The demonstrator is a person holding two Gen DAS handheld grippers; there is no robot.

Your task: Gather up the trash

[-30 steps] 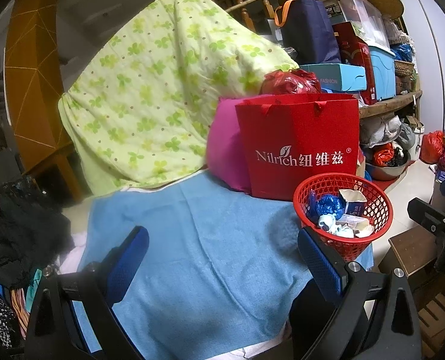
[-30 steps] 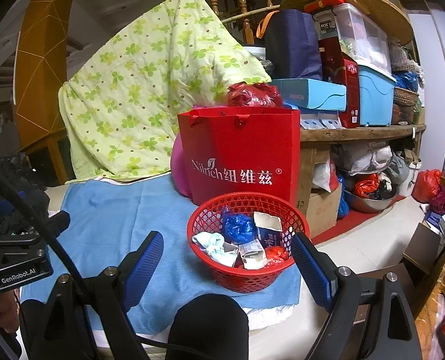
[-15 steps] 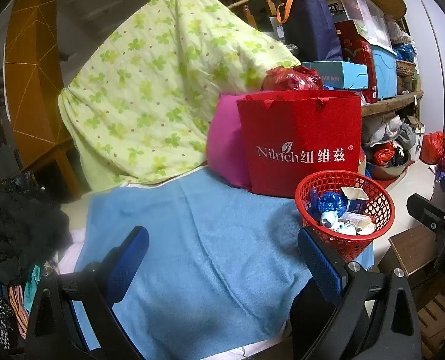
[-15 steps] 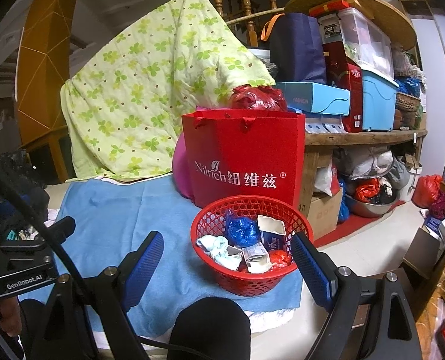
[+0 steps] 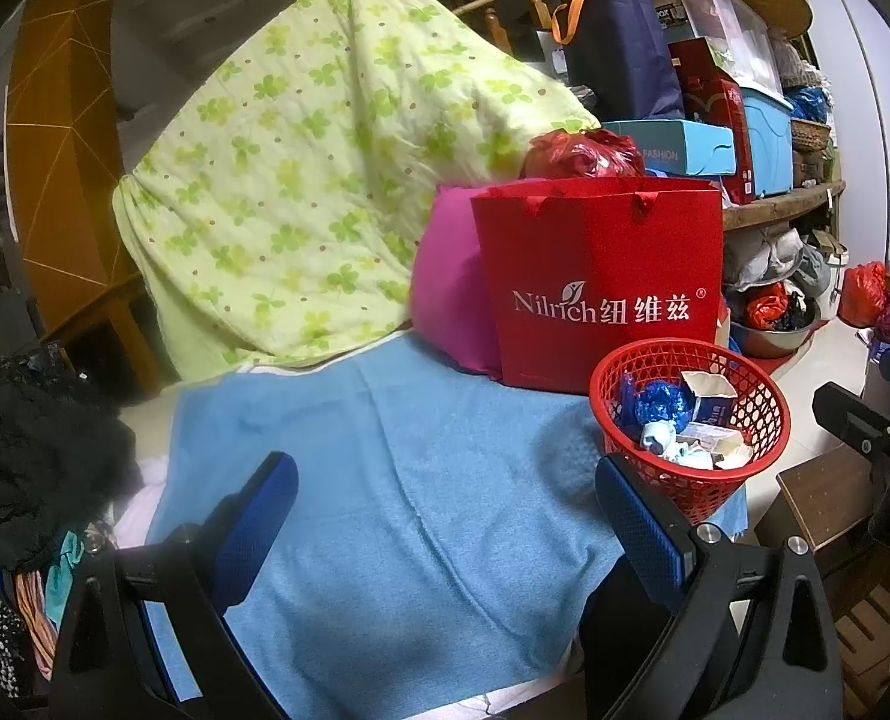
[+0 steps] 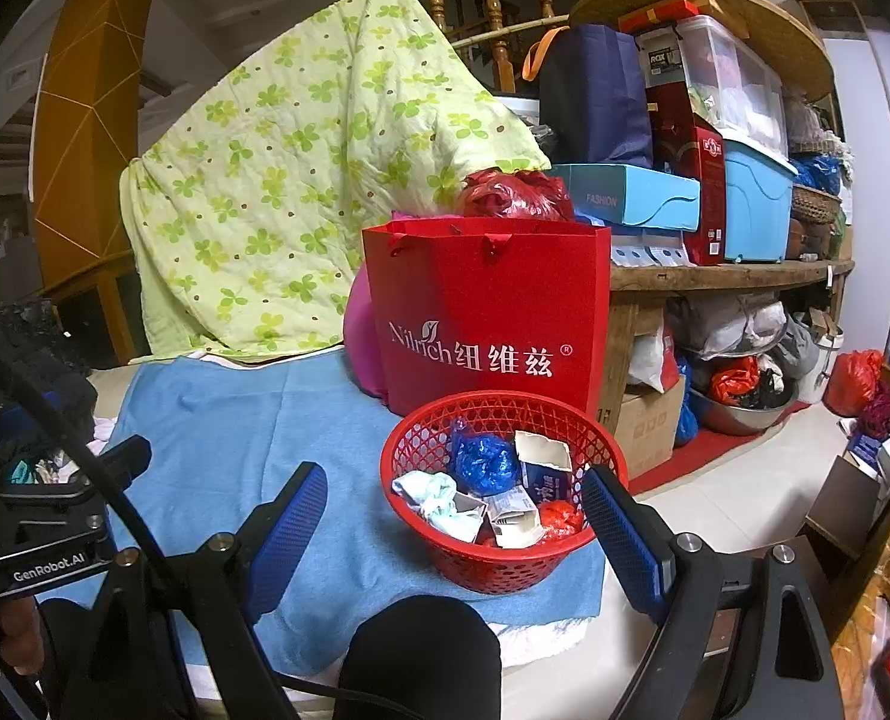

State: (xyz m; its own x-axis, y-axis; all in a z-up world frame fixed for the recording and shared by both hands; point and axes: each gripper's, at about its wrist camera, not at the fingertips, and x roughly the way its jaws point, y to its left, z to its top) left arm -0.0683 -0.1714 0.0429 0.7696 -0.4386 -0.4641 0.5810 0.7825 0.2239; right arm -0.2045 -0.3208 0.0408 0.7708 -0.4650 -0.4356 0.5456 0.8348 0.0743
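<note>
Trash [image 6: 493,489] heaped in red basket [image 6: 475,564] at blue towel [image 5: 384,480] corner, near table edge. Both grippers, left [image 5: 445,516] and right [image 6: 454,525], gape wide, empty. Risk: nudge tips light basket off edge, spilling contents.

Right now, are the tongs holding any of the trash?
No. Both the left tongs and the right tongs are open and empty. The trash sits in the red basket.
</note>
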